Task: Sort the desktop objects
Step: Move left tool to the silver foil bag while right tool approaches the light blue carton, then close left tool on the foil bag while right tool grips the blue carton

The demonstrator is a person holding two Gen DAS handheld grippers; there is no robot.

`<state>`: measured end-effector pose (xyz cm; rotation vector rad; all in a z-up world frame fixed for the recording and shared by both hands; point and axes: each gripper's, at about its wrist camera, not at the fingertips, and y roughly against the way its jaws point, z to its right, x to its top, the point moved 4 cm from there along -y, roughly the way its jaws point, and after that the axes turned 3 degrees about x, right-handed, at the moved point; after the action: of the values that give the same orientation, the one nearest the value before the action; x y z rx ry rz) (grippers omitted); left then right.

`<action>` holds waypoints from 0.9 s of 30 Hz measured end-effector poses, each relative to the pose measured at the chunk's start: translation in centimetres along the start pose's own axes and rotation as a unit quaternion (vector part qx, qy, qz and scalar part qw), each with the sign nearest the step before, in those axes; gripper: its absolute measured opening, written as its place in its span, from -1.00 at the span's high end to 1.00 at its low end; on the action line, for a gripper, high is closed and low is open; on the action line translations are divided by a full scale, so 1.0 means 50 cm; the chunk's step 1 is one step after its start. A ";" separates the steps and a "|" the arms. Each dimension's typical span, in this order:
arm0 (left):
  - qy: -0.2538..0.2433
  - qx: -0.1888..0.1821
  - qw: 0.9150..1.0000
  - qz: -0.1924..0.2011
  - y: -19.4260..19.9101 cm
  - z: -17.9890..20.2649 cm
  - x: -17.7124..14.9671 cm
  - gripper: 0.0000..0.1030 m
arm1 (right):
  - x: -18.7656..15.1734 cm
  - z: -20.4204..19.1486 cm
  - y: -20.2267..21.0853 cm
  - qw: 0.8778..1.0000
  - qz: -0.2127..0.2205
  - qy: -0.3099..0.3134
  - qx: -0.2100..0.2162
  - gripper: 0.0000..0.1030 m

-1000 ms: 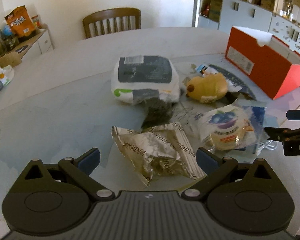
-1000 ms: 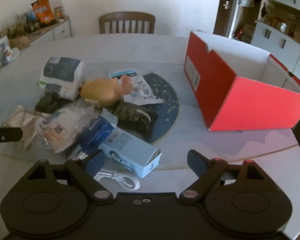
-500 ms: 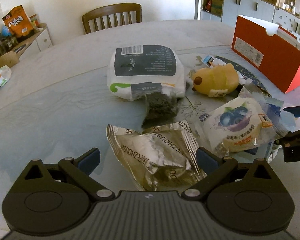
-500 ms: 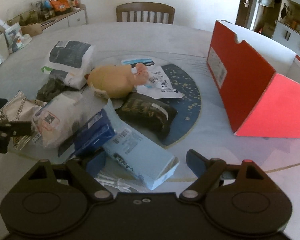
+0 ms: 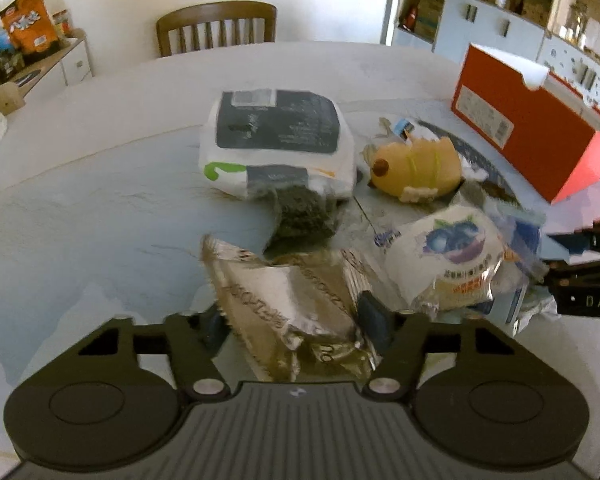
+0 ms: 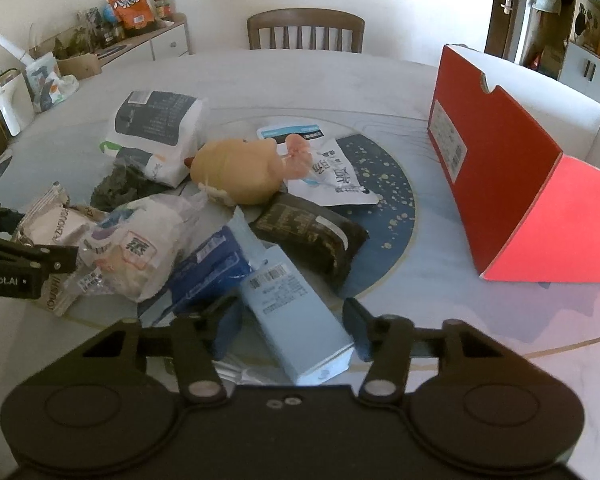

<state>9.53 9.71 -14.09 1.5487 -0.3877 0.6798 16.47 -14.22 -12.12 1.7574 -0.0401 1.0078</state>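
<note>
My left tongs [image 5: 296, 322] have just been closing and now pinch the near end of the crinkled gold foil packet [image 5: 284, 300], pads pressed into both sides. My right tongs [image 6: 290, 322] have just been closing too, clamped on the pale blue box [image 6: 296, 316], which lies slanted on the bench [image 5: 100, 200] with its barcode up. A white cable [image 6: 236, 372] lies under the box, at the near edge. Just beside the blue box, a dark blue pouch [image 6: 208, 268]. Between both tongs sits the blueberry bun bag [image 5: 452, 256], touching the foil packet. Behind the foil, a small bag of dark dried stuff [image 5: 300, 216], partly under the big white and grey bag [image 5: 276, 140]. Right of that, a yellow plush toy [image 5: 416, 168]. A black packet [image 6: 312, 236] lies on the dark blue round mat [image 6: 396, 216], near a white sachet [image 6: 332, 176]. Farther right, open red box [image 6: 512, 184], well apart from the pile. Far side: wooden chair [image 5: 216, 26]; orange snack bag [image 5: 28, 20] on a side cabinet [image 5: 60, 66].
</note>
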 end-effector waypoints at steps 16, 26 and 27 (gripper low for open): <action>0.046 -0.017 0.999 0.006 0.043 -0.016 0.007 -0.08 | 0.002 0.022 0.051 0.999 0.014 -0.029 -0.027 0.43; 0.052 -0.029 0.998 0.021 0.095 -0.011 0.018 0.14 | 0.005 0.023 0.111 0.997 0.035 -0.057 -0.028 0.43; 0.055 -0.032 0.998 0.021 0.099 -0.012 0.019 0.21 | 0.005 0.024 0.118 0.997 0.037 -0.061 -0.027 0.43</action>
<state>7.09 9.90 -9.64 1.4387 -0.3570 0.7749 14.58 -17.65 -7.57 1.7776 -0.2093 0.9440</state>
